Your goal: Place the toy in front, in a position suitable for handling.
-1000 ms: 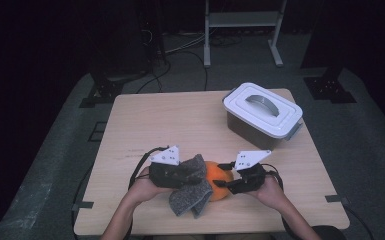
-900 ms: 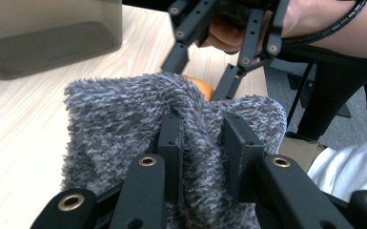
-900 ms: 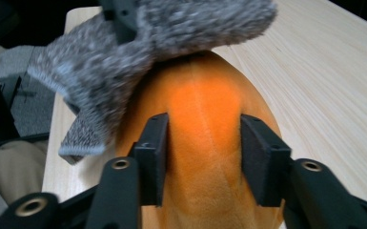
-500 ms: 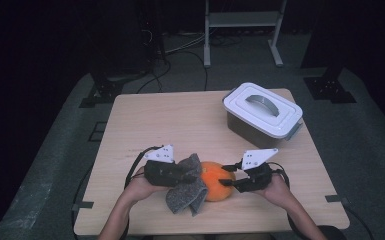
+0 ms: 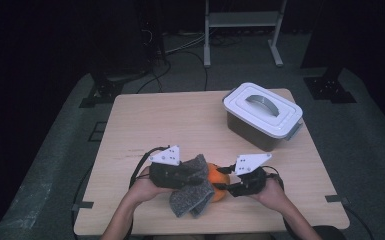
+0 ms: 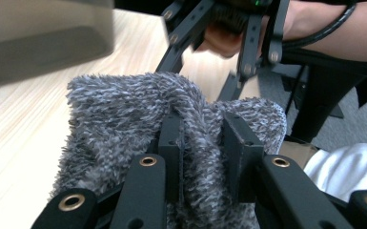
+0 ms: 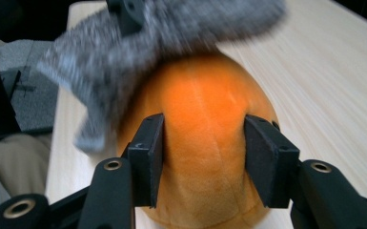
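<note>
- Landmark: orange plush fruit, sitting on the worktop near its front edge, roughly mid-width.
- Right tongs come at the fruit from its right side. In the right gripper view the fruit sits between both pads, and the pads press its flanks: gripping it. Jaws have just been closing onto it.
- Left tongs are on the fruit's left, clamped on a fold of grey fuzzy cloth. In the left gripper view the cloth bunches between the nearly closed pads.
- Cloth drapes over the fruit's left and top side, touching it; the rest hangs down to the worktop in front of the fruit.
- Lidded white-topped box stands well behind and right of the fruit, lid on, untouched.
</note>
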{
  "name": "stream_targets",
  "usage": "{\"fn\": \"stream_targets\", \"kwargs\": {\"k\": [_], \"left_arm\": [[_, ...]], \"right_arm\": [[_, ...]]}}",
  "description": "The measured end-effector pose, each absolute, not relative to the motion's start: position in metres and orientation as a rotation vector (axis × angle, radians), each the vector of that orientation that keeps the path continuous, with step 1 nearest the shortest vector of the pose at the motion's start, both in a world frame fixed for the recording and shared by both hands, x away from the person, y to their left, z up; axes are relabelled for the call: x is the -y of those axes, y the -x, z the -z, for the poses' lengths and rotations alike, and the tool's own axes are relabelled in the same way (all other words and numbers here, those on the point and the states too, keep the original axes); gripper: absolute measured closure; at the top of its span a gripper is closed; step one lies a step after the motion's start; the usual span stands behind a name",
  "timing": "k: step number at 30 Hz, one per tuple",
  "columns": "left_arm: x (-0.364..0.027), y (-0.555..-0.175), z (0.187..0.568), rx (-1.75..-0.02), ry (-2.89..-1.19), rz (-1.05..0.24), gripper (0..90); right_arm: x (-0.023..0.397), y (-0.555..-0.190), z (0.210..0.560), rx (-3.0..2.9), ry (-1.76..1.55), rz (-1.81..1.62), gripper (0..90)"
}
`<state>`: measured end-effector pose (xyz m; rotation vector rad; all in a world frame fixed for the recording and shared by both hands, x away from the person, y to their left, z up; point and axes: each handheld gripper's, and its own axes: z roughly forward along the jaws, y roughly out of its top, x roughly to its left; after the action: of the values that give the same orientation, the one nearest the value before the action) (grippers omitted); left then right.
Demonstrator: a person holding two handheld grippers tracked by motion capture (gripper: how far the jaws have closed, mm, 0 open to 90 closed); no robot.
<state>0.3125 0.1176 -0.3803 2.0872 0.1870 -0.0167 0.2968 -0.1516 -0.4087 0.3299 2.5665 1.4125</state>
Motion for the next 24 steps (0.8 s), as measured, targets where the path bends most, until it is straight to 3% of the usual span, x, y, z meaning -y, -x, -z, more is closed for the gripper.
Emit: {"fn": "stream_targets", "kwargs": {"k": [3, 7, 10, 21, 24], "left_arm": [[-0.110, -0.307, 0.376, -0.151, -2.108, 0.006, 71.6], [-0.112, -0.308, 0.378, -0.164, -2.133, 0.005, 71.9], [-0.116, -0.311, 0.379, -0.183, -2.128, 0.003, 71.9], [-0.117, -0.311, 0.378, -0.183, -2.111, -0.007, 71.8], [-0.123, -0.315, 0.379, -0.209, -2.109, -0.025, 71.8]], "right_arm": [[0.144, -0.292, 0.407, -2.552, -0.290, -1.408, 48.7], [0.152, -0.298, 0.405, -2.564, -0.312, -1.441, 33.9], [0.157, -0.301, 0.407, -2.569, -0.365, -1.428, 30.9], [0.146, -0.297, 0.410, -2.566, -0.325, -1.363, 49.5], [0.151, -0.302, 0.412, -2.574, -0.333, -1.365, 51.1]]}}
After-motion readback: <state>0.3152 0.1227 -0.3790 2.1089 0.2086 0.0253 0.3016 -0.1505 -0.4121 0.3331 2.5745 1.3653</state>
